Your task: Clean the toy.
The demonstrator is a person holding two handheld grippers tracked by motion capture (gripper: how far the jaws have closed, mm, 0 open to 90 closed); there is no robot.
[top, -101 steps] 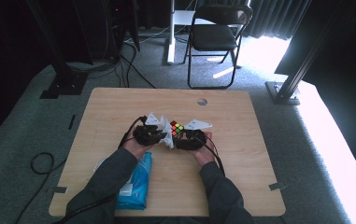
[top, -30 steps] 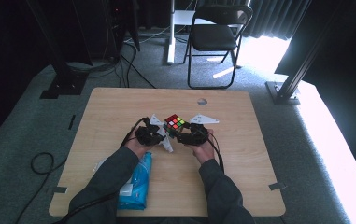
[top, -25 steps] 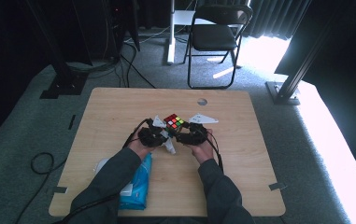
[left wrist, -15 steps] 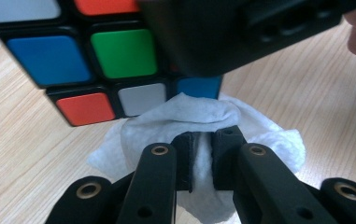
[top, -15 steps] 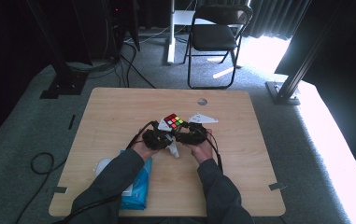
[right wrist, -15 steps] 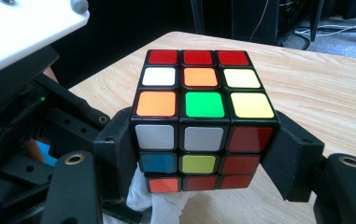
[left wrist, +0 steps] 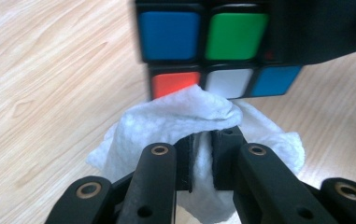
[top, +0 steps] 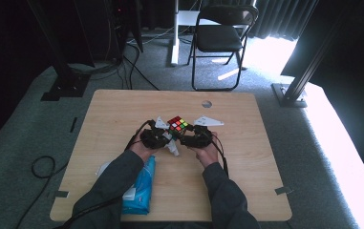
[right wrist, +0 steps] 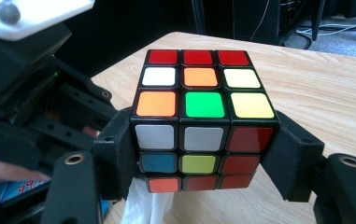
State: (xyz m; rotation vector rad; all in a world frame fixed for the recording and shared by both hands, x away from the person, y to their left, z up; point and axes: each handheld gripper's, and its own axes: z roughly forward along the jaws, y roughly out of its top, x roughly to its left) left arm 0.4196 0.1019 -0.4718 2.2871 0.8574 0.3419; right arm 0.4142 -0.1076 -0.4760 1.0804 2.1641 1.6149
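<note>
At the middle of the wooden table (top: 122,109), the person is holding two claws close together, and between them a colour cube (top: 178,125) is sitting just above the tabletop. The right claw (right wrist: 203,154) is gripping that cube by two opposite sides, its black pads pressing flat against the cube's flanks, so the faces under them are being covered. The left claw (left wrist: 202,154) is pinching a crumpled white wipe (left wrist: 185,116) between nearly closed jaws, and the wipe's bunched top is touching the cube's lowest row, partly covering a red and a white tile. In the left claw's own view the cube is being cut off by the upper edge, and a dark blurred block at the upper right is hiding its far corner. From above, both claws are reading as dark shapes, their jaws too small to make out. A blue packet (top: 141,188) is lying near the table's front edge, partly hidden beneath the left forearm (top: 112,186).
</note>
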